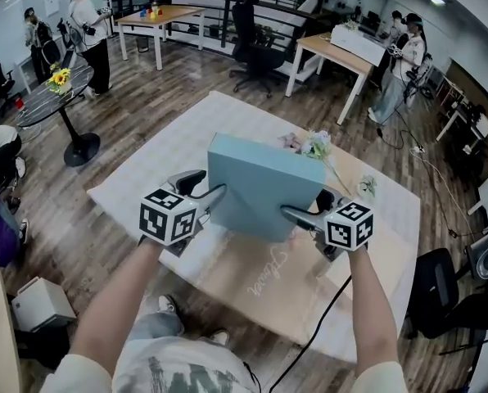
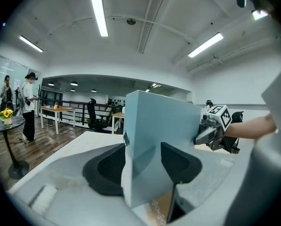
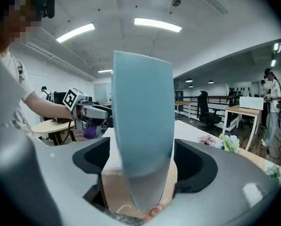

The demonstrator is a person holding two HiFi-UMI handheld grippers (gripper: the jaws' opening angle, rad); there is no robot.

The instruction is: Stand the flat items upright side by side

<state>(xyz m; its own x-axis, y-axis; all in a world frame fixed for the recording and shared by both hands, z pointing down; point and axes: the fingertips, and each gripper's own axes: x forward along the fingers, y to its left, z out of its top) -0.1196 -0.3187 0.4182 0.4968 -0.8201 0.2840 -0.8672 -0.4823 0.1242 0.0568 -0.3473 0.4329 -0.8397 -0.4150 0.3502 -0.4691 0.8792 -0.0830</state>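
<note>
A light blue flat box (image 1: 260, 182) stands upright on edge over the table (image 1: 146, 170), between my two grippers. My left gripper (image 1: 215, 193) is shut on its left end; in the left gripper view the box (image 2: 159, 126) fills the gap between the dark pads (image 2: 178, 161). My right gripper (image 1: 297, 213) is at the box's right end. In the right gripper view the box (image 3: 143, 126) sits between the jaws with the pads (image 3: 194, 161) standing just off it, so this gripper is open. A beige flat box (image 1: 260, 281) with script lettering lies flat beneath.
Artificial flowers (image 1: 314, 144) lie on the white cloth behind the blue box. A black cable (image 1: 309, 342) hangs from my right gripper. Office chairs (image 1: 252, 39), desks (image 1: 158, 15), a round table with sunflowers (image 1: 60, 80) and standing people (image 1: 88, 31) surround the table.
</note>
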